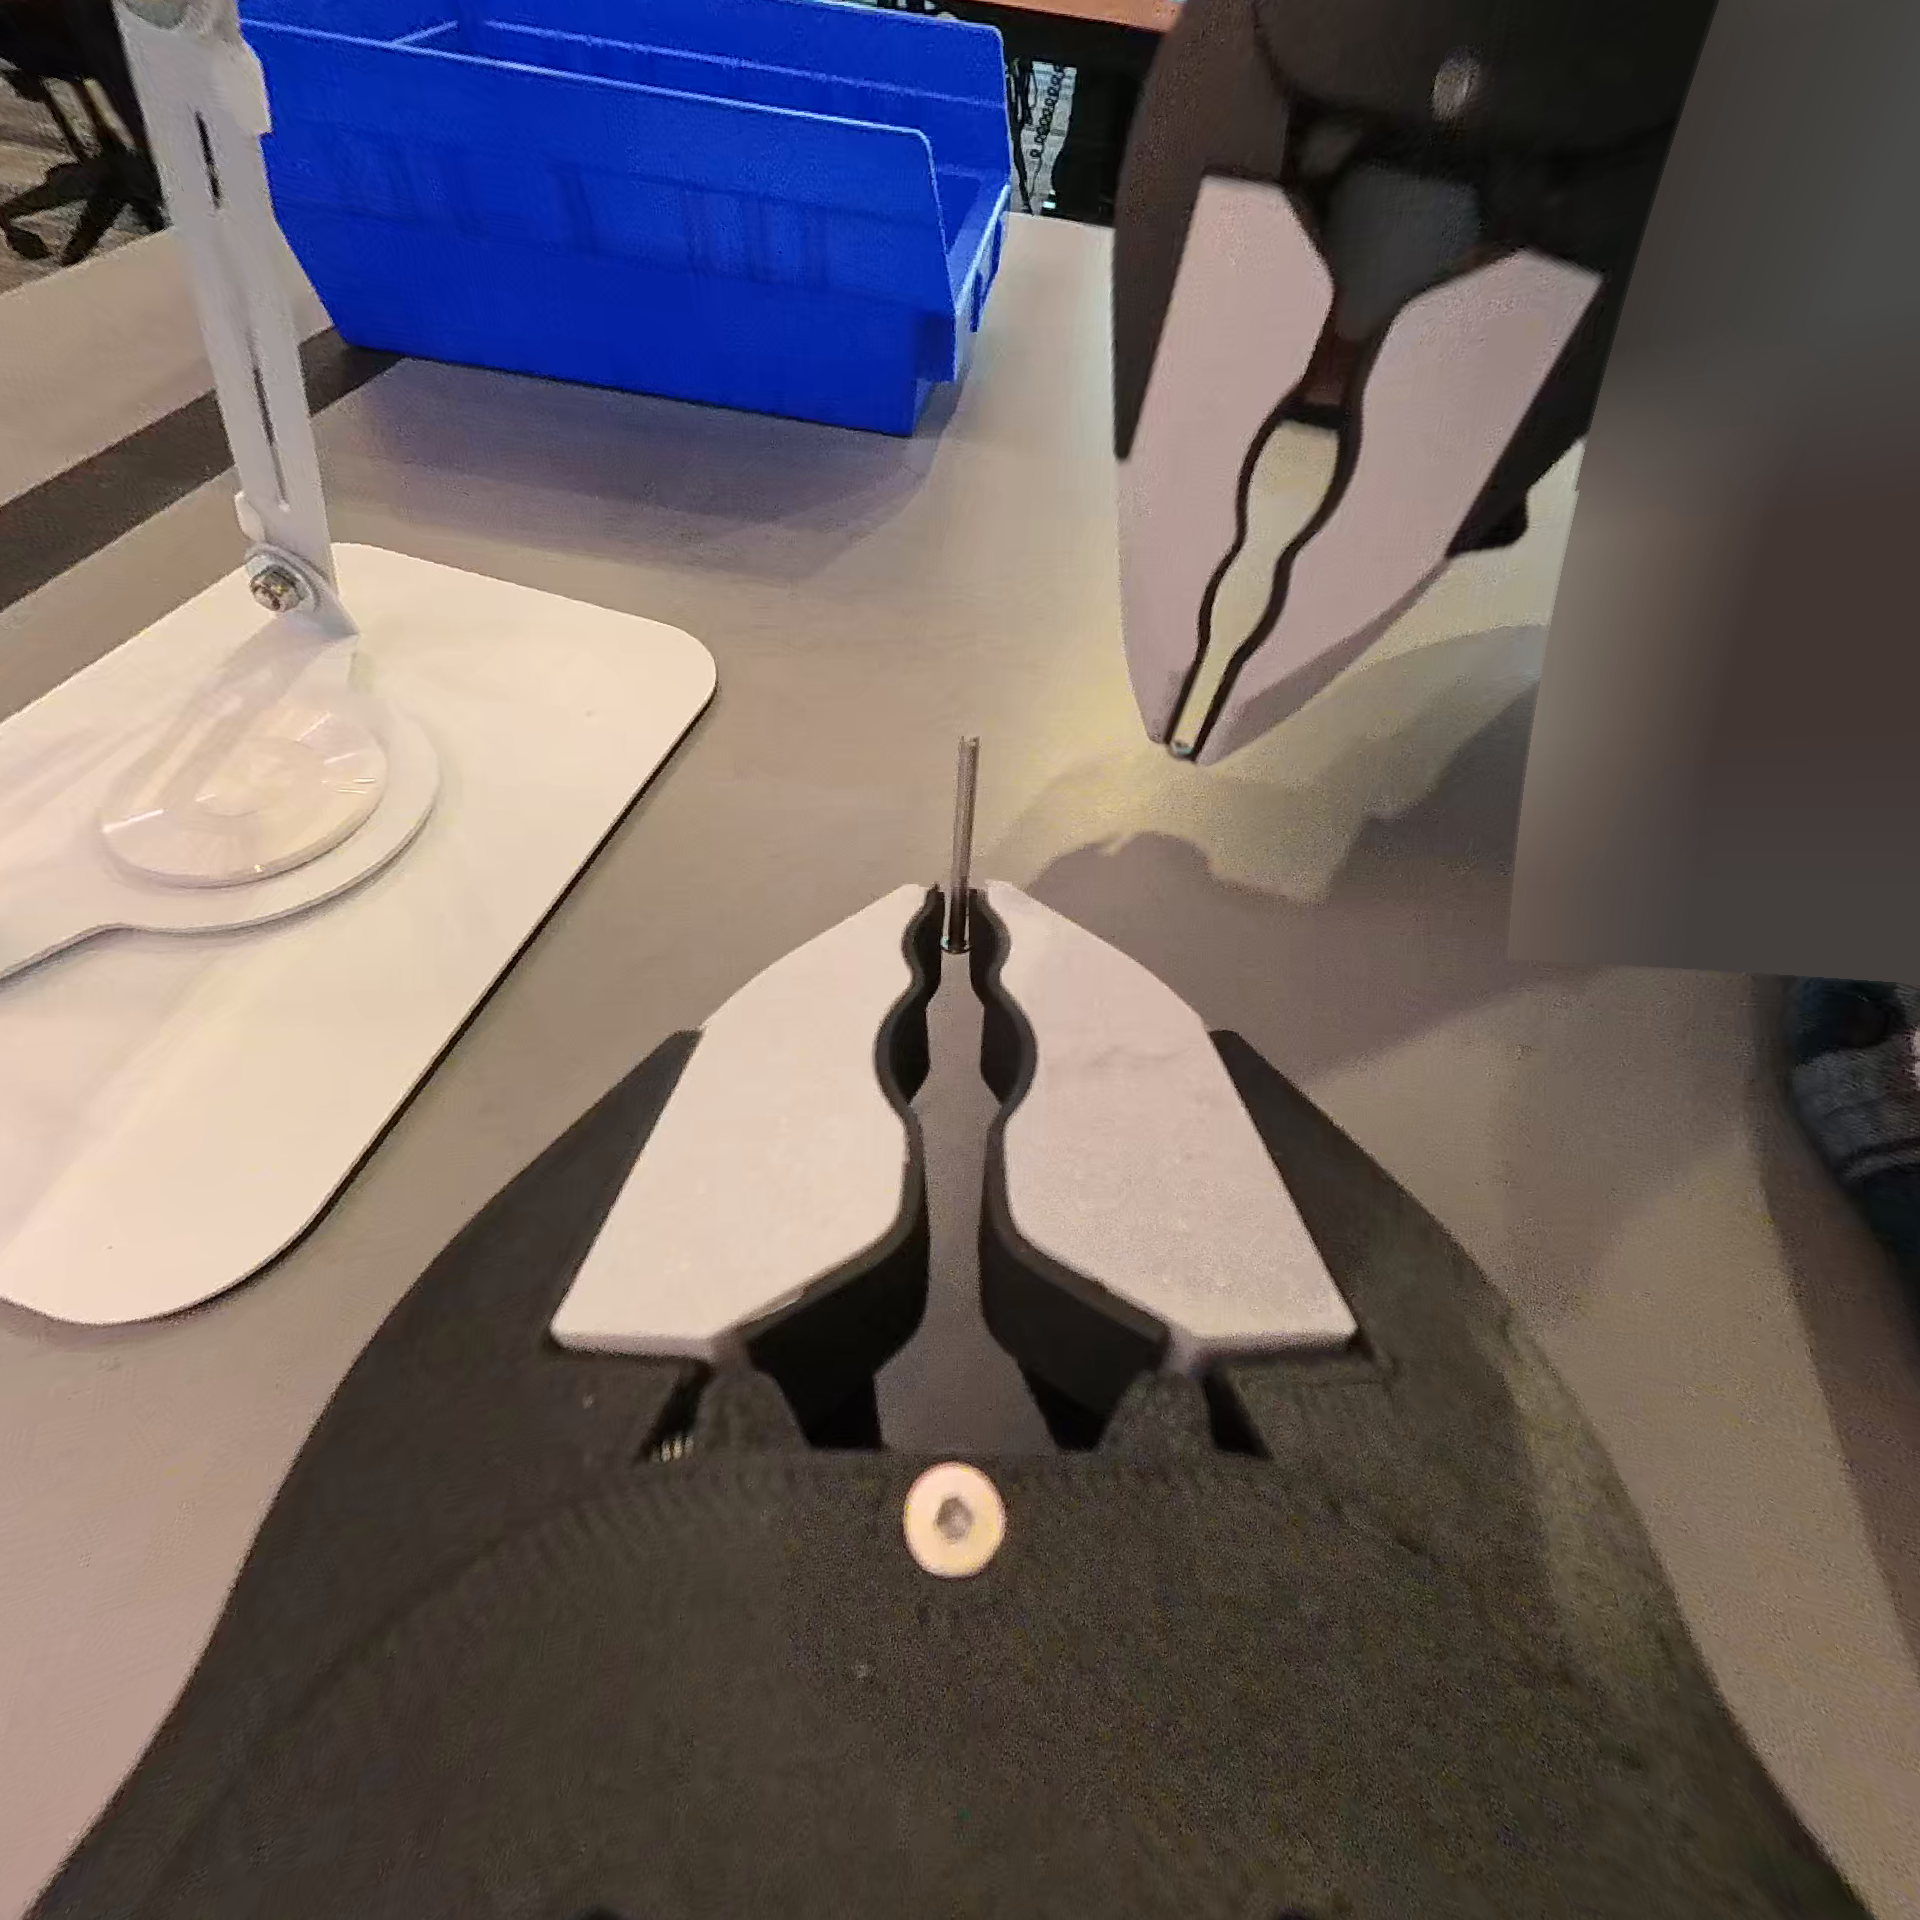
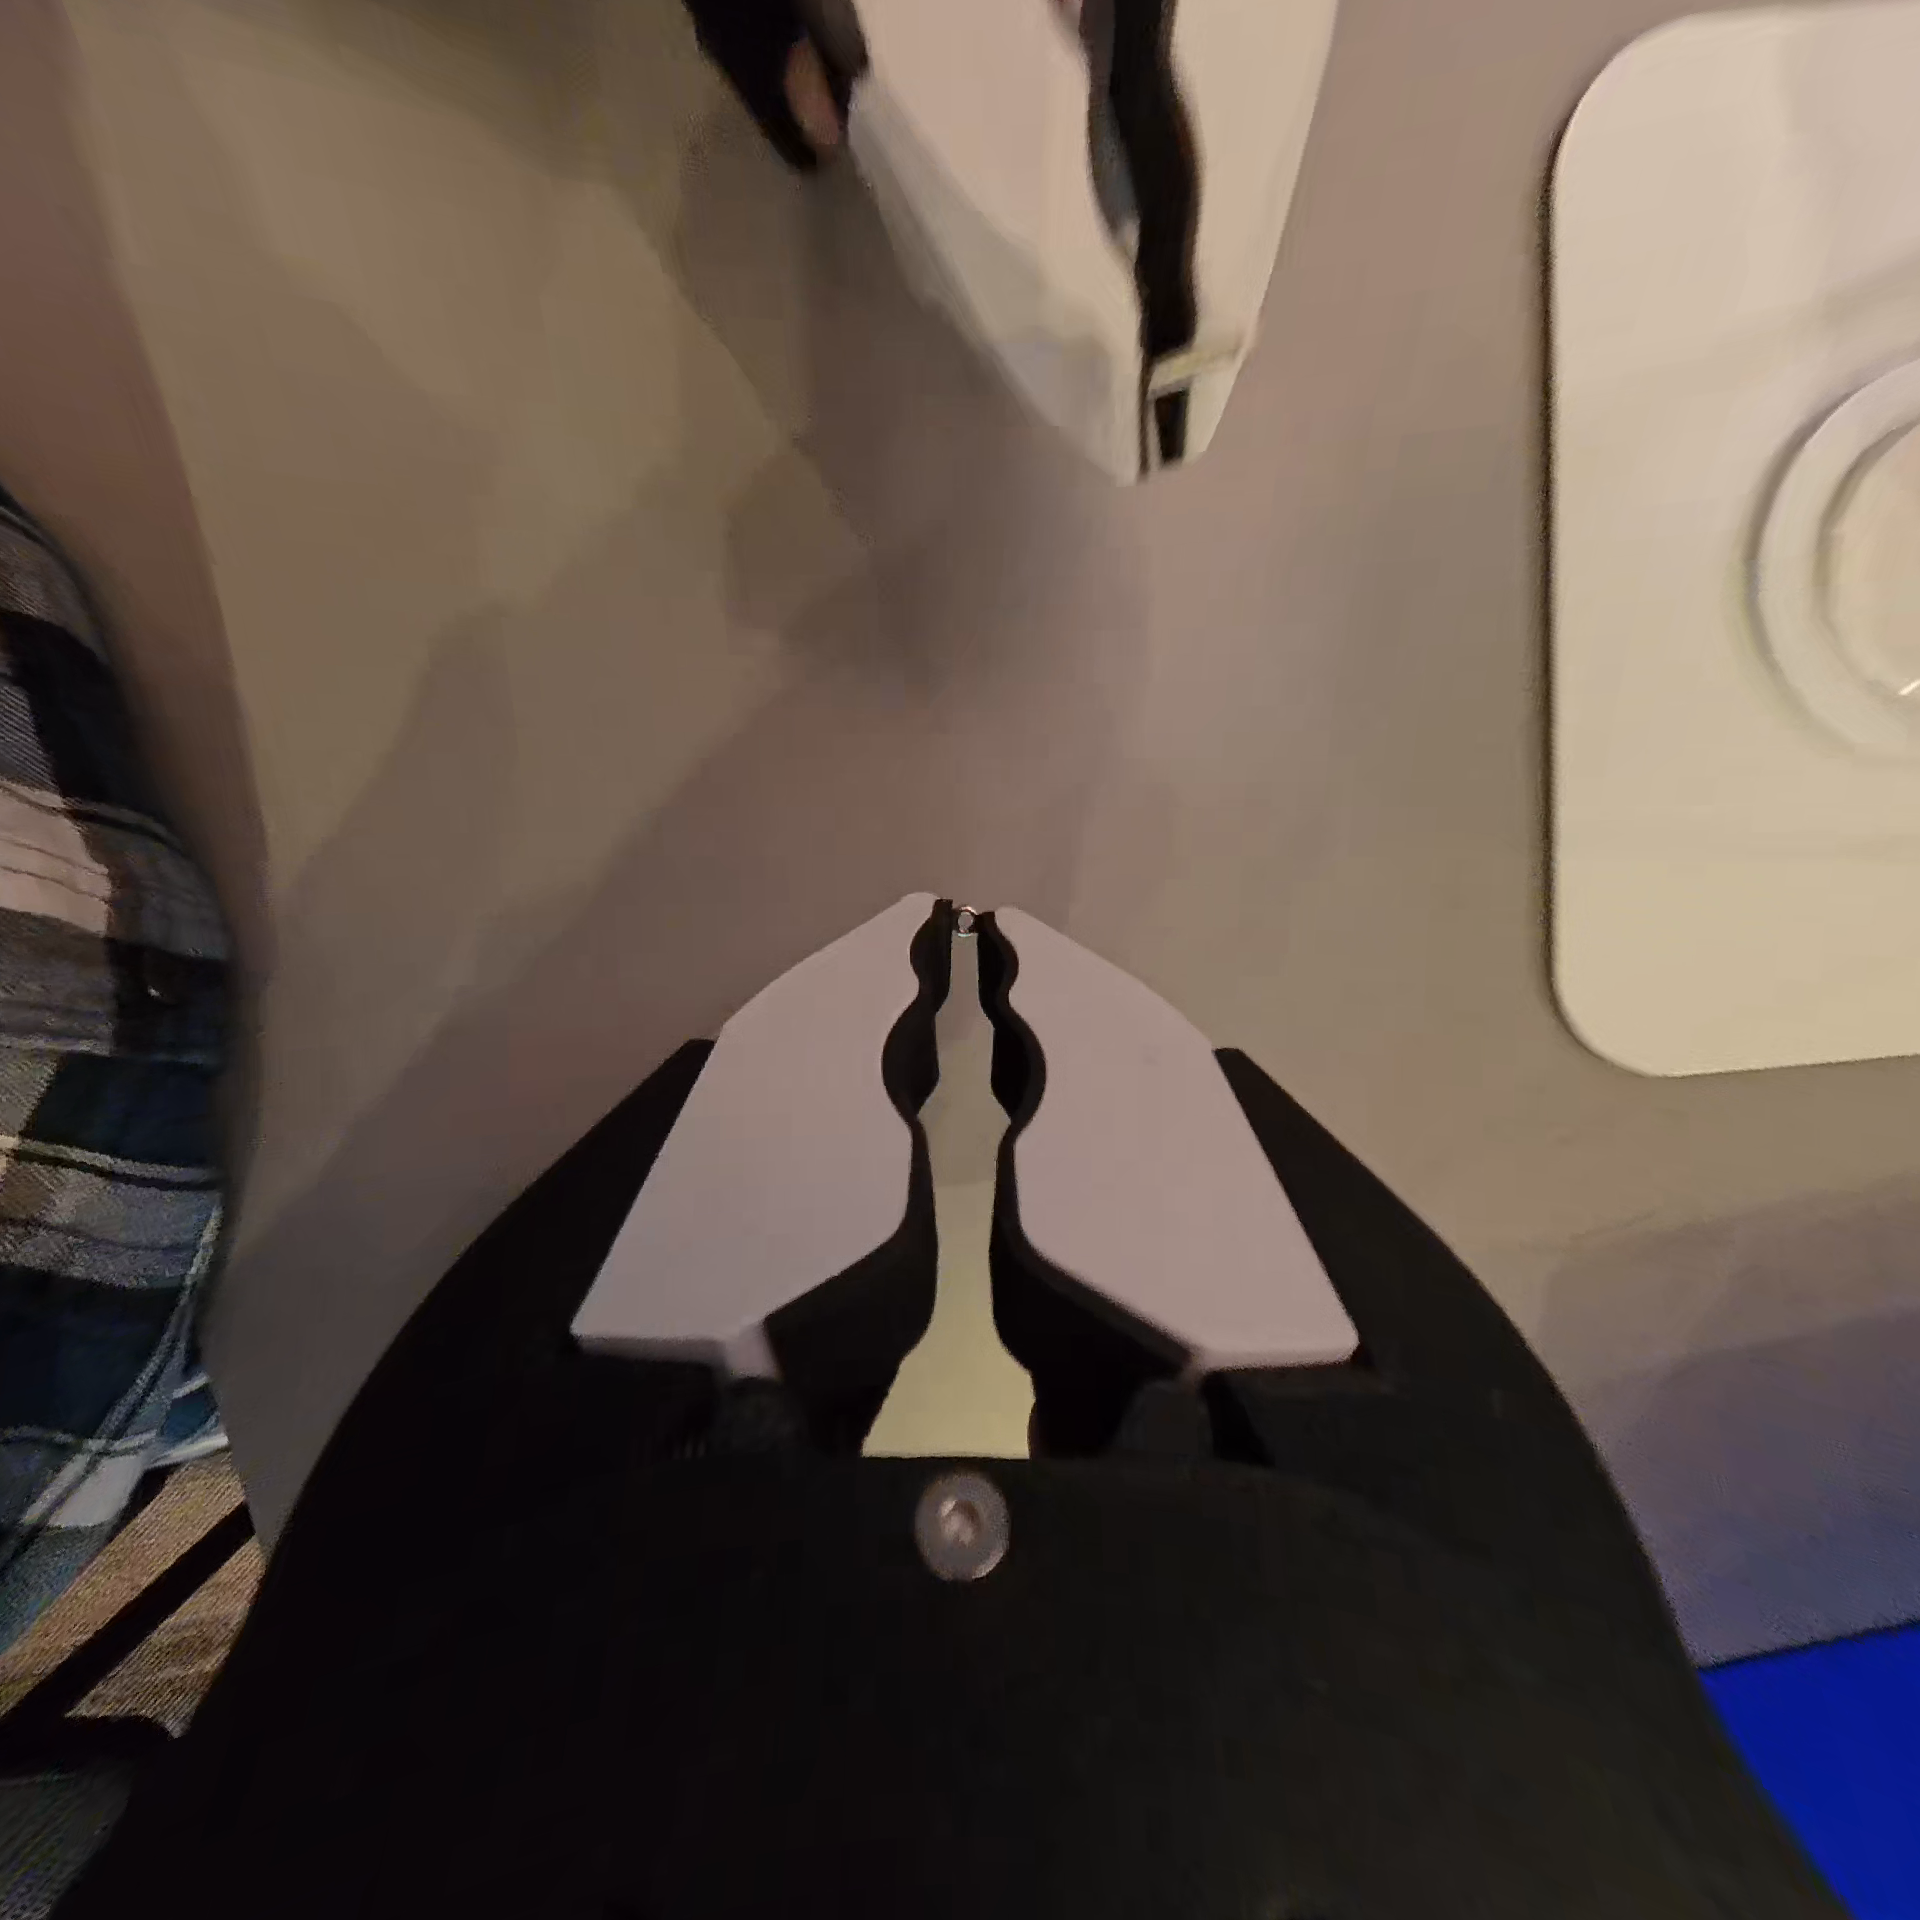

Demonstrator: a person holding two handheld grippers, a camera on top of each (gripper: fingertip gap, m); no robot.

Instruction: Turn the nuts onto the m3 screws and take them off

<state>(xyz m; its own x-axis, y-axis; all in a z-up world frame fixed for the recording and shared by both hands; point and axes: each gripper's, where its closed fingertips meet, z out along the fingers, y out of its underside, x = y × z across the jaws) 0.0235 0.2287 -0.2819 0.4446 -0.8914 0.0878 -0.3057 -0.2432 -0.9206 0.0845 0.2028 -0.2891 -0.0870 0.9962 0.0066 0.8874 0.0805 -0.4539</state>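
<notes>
My left gripper (image 1: 956, 900) is shut on a thin grey metal screw (image 1: 966, 810). The screw's head sits between the pads and its threaded shaft sticks out forward above the grey table (image 1: 831, 644). My right gripper (image 2: 964, 914) is shut on a tiny metal ring-shaped nut (image 2: 966, 922) at its very fingertips. In the left wrist view the right gripper (image 1: 1184, 740) hangs tips down, above and to the right of the screw's tip, apart from it. In the right wrist view the left gripper (image 2: 1164, 436) shows blurred at the top.
A blue plastic bin (image 1: 623, 208) stands at the back. A white flat base plate (image 1: 436, 831) with a slotted white upright arm (image 1: 249, 364) lies to the left; it also shows in the right wrist view (image 2: 1714, 727). A person's plaid clothing (image 2: 94, 1039) is at the table edge. Left tips to right tips: about 8 cm.
</notes>
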